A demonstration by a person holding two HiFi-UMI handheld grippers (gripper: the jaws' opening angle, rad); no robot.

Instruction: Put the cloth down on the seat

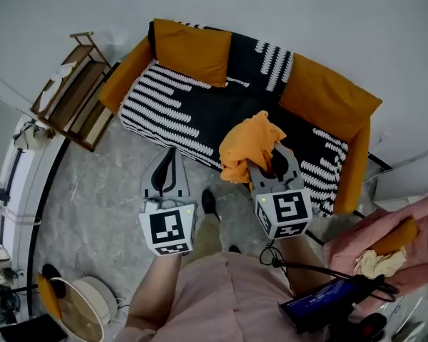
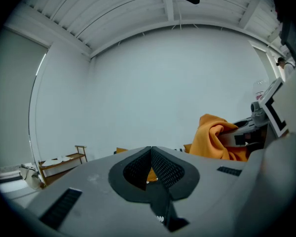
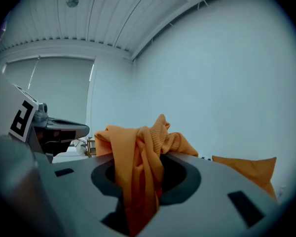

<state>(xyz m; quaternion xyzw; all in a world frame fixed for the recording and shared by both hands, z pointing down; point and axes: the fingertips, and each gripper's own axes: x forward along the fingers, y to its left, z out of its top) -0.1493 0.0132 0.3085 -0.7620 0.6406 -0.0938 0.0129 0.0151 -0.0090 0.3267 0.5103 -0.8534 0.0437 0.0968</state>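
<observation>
Our right gripper (image 1: pixel 274 161) has its jaws clamped on the orange cloth (image 1: pixel 250 145). The cloth bunches up above the jaws, and a fold runs down through the gap between them. In the head view the cloth hangs over the front edge of the sofa (image 1: pixel 200 112), toward its right end, above the black-and-white patterned seat; we cannot tell whether it touches the seat. Our left gripper (image 1: pixel 170 161) has its jaws pressed together with nothing between them. It sits just in front of the sofa's front edge, near the middle, over the grey floor (image 1: pixel 100 191). Orange cushions (image 1: pixel 192 48) lean along the sofa's back. A wooden shelf (image 1: pixel 71 95) stands just off the sofa's left end.
</observation>
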